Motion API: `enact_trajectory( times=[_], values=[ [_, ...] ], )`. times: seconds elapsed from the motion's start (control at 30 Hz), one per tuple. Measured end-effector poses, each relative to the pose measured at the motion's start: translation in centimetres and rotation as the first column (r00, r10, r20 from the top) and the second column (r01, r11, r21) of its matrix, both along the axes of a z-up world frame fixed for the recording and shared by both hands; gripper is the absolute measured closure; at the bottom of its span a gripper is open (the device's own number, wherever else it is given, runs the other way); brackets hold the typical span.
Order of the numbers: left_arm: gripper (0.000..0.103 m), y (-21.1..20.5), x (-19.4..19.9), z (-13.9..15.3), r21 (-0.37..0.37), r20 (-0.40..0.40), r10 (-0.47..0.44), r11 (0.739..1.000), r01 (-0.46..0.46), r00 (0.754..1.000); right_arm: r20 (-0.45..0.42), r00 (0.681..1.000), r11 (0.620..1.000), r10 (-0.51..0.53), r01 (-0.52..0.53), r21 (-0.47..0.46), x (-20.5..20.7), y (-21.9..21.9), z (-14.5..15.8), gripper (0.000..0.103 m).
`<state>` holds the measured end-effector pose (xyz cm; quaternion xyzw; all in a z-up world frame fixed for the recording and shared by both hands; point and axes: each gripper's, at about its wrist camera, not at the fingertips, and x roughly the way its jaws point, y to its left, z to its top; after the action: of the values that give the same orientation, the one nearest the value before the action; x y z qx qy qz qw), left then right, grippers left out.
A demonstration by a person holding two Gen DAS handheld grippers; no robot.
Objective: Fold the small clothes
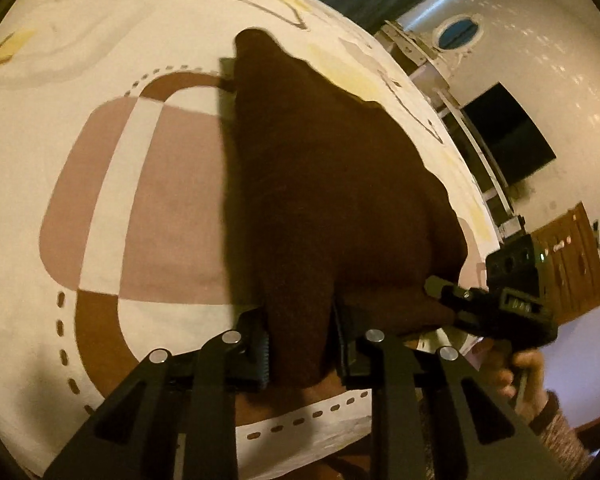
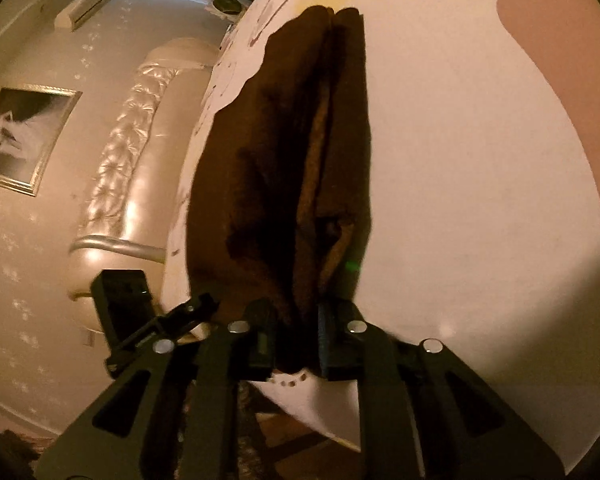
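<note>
Brown cloth (image 1: 332, 200) pinched in both tools — left tool (image 1: 300, 344), right tool (image 2: 294, 340).

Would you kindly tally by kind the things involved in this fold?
Brown cloth: 1
Grippers: 2, left gripper and right gripper, both clamped on the cloth
Patterned bedsheet: 1
Total: 4

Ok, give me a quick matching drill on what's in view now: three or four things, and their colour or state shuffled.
Things:
1. cloth
2. left gripper
3. bedsheet
4. picture

States:
A. hangs on the wall, framed
B. dark brown, bunched up
C. shut on the cloth
D. cream with pink and brown shapes

Pairs: 1-B, 2-C, 3-D, 4-A
</note>
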<state>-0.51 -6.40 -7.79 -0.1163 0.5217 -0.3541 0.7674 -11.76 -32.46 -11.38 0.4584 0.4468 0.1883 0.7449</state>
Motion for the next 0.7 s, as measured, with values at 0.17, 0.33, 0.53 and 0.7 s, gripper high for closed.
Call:
enact_trajectory(
  times=[0.17, 0.33, 0.53, 0.7],
  values=[
    [0.044, 1.4, -0.3, 2.7, -0.016, 0.105, -0.049, 0.999, 0.051, 0.993, 0.055, 0.998, 0.999, -0.007, 0.004, 0.040, -0.6, -2.8, 2.7, 0.037],
    [0.032, 1.8, 3.4, 3.2, -0.053, 0.115, -0.050, 0.997, 0.056, 0.992, 0.080, 0.995, 0.998, -0.059, 0.056, 0.040, 2.2, -6.0, 3.5, 0.031],
    [0.026, -0.2, 9.6, 0.0, -0.107, -0.036, -0.013, 0.994, 0.009, 0.999, 0.052, 0.994, 0.995, -0.094, 0.092, 0.038, 8.9, -6.6, 1.8, 0.031],
    [0.027, -2.0, 12.7, -0.1, -0.147, -0.046, 0.037, 0.988, -0.044, 0.998, 0.062, 0.993, 0.994, -0.103, 0.100, 0.042, 12.2, -6.7, 1.7, 0.043]
  ],
)
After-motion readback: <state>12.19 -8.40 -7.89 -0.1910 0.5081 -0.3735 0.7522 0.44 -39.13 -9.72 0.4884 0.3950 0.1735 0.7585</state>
